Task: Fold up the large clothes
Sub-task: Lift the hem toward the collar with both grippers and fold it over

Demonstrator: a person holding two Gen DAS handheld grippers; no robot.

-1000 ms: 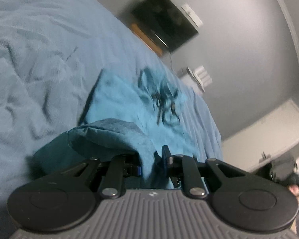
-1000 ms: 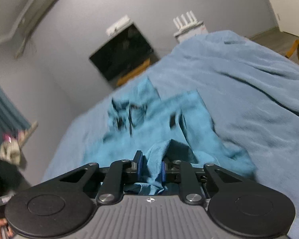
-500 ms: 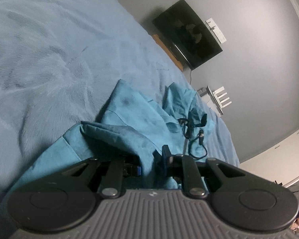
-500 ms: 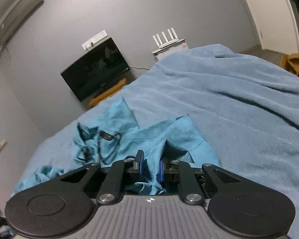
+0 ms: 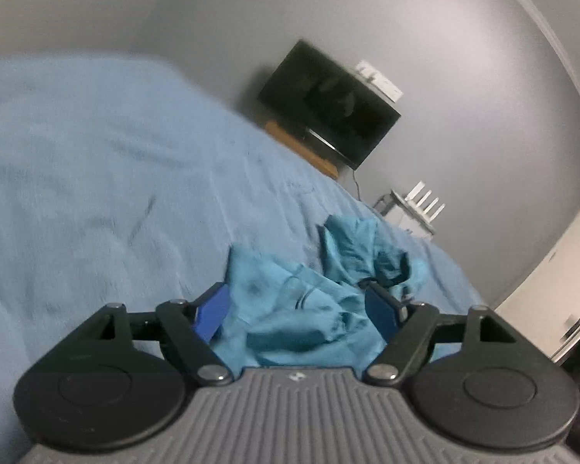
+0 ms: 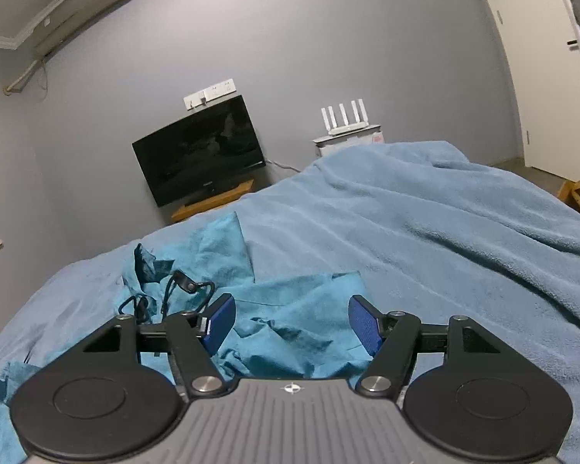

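Both wrist views look low across the bed point(image 5: 96, 193)

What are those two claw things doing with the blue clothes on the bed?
A person holds a claw-like gripper in each hand and is folding a large teal fabric garment on a bed covered by a light blue fuzzy blanket. Right now the left gripper and the right gripper are both opening, letting go of the cloth. It lies loose and rumpled between their blue pads, which are not pressing on it. A thin black cord sits on the garment.
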